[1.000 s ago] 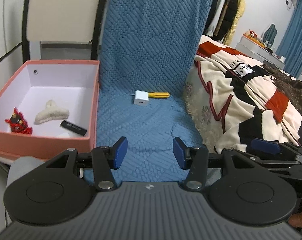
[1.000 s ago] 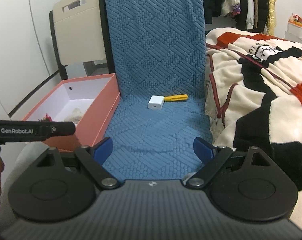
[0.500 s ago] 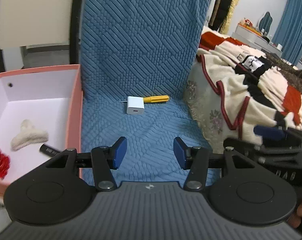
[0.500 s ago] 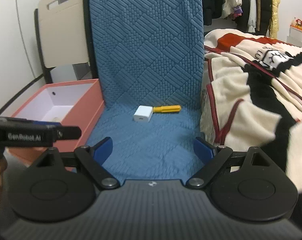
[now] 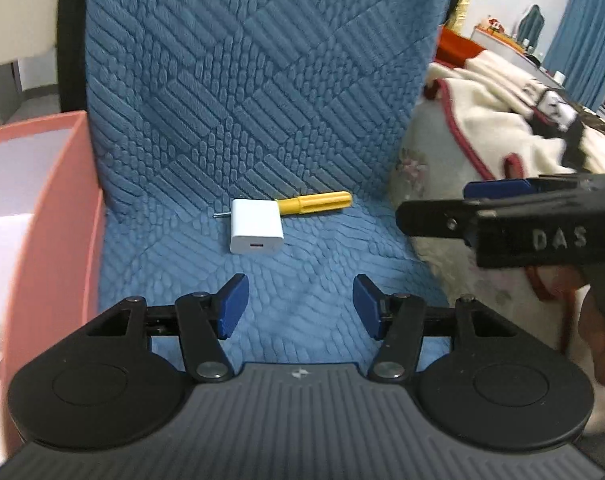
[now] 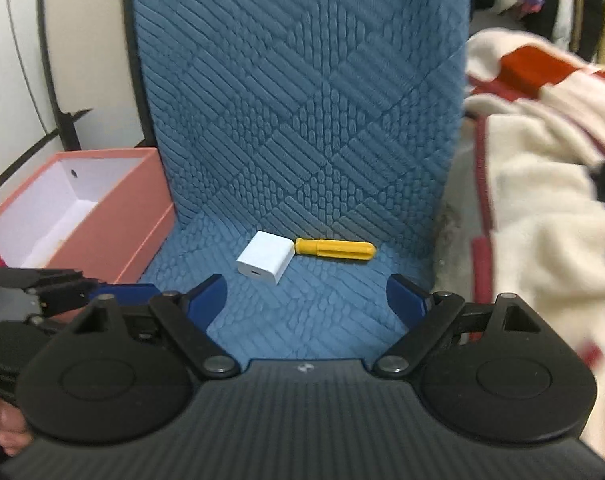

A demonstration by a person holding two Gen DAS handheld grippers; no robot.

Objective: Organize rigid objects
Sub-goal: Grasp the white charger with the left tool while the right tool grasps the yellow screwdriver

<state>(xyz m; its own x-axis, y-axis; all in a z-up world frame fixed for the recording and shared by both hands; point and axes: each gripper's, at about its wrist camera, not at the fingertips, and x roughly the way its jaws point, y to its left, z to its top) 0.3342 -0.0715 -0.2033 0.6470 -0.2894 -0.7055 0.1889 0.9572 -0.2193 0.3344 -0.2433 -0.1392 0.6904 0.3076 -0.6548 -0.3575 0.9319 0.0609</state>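
Left wrist view: nearest the lens, the left tool [image 5: 298, 304] hangs over the blue seat cover [image 5: 302, 276] with its blue pads parted and nothing between them. The right tool [image 6: 306, 300] is spread wider and likewise holds nothing; in the left view it juts in from the right, side-on. A little further on, the white charger [image 5: 256, 232] lies flat on the cover with its port face toward the cameras. Touching its far right corner is the yellow screwdriver [image 5: 316, 203], lying across the seat, handle to the right; its thin metal tip [image 5: 221, 215] pokes out past the charger's left side, so the shaft appears to run behind or under the block. To the left, against the seat's edge, stands the pink box [image 6: 142, 216], open-topped, and probably where both things are meant to go. Beyond everything rises the chair back, with a bed and blanket [image 6: 542, 200] to the right. The risks, as I judge them: since charger and screwdriver touch, closing on one may drag or roll the other, and the round handle could roll toward the seat's edge. The smooth charger could slip from a corner grip. Both tools aimed at one small spot may also collide.
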